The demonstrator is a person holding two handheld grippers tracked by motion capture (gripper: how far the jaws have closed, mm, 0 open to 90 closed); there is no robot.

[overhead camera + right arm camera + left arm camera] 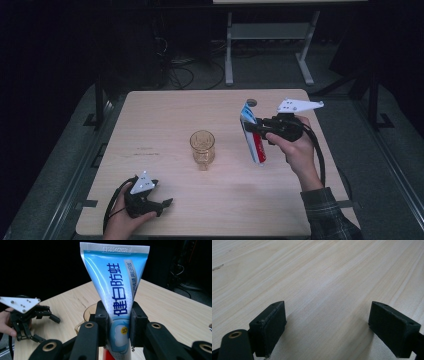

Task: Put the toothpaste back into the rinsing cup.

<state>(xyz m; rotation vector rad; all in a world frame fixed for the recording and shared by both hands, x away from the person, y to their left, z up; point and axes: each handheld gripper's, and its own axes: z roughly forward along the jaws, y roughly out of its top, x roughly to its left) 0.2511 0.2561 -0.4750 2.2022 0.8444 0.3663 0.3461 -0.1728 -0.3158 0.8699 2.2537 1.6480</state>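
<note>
— Holding the toothpaste tube [252, 135] in my right gripper [258, 129], jaws clamped on its middle. It hangs above the desk [165, 115] on the right-hand side, crimped end up and tilted toward the far edge, red cap end down. From the right gripper view the pads pinch the tube [117, 297] flat on both faces, so I judge the grip sound.

— And the target?

— I take it to be the amber glass [202, 148], standing upright near the middle of the desk, well apart from the tube. In the right gripper view its rim [88, 312] peeks out just behind my jaws.

— How do you mean to do it cleanly?

— Carry the tube leftward toward the glass without dropping height, bring the cap end over the mouth, then straighten the tube closer to upright before lowering. If I go in tilted as it is now, the cap could catch the rim and tip the glass. I would release only once the lower end is inside.

— Your other hand?

— My left gripper [162, 204] rests low by the near left corner of the desk, jaws spread wide with nothing between them; its own view has bare wood between the pads [270, 325]. It could come up beside the glass to steady it, though I think a slow descent will do.
</note>
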